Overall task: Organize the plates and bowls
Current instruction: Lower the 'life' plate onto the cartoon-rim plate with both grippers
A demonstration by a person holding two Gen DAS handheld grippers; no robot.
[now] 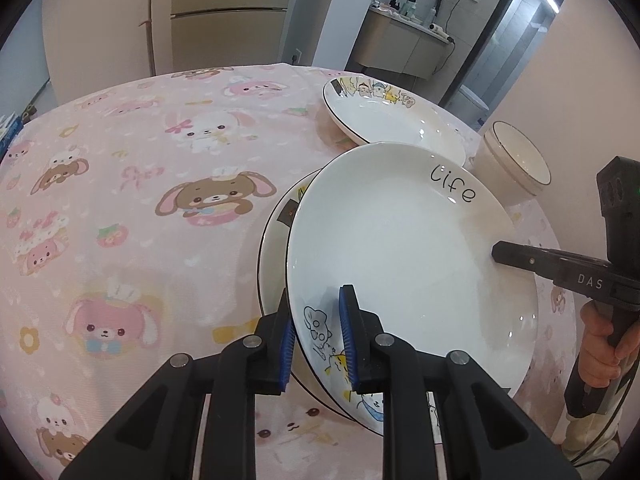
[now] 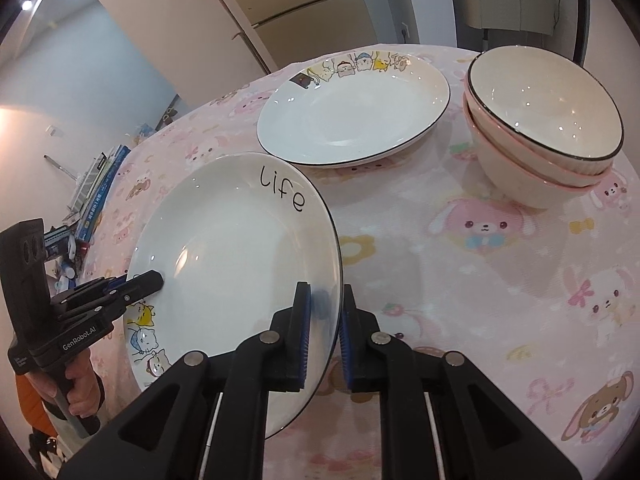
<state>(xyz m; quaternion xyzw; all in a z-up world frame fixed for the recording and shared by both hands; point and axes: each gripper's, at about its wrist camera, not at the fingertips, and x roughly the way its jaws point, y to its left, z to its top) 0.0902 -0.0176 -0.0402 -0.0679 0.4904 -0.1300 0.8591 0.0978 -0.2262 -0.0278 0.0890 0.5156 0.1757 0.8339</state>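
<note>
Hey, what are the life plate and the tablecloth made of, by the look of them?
Life plate: likely glazed ceramic, glossy white; it shows sharp light glints and a thin dark rim line. Tablecloth: seemingly woven fabric with printed pink cartoon animals, matte, with a fine weave texture.

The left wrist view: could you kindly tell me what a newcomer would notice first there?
The white plate lettered "life" fills the centre, tilted over another plate, with the left gripper clamped on its near rim and the right gripper on its right rim. Behind lie a cartoon-rimmed plate and stacked bowls.
</note>
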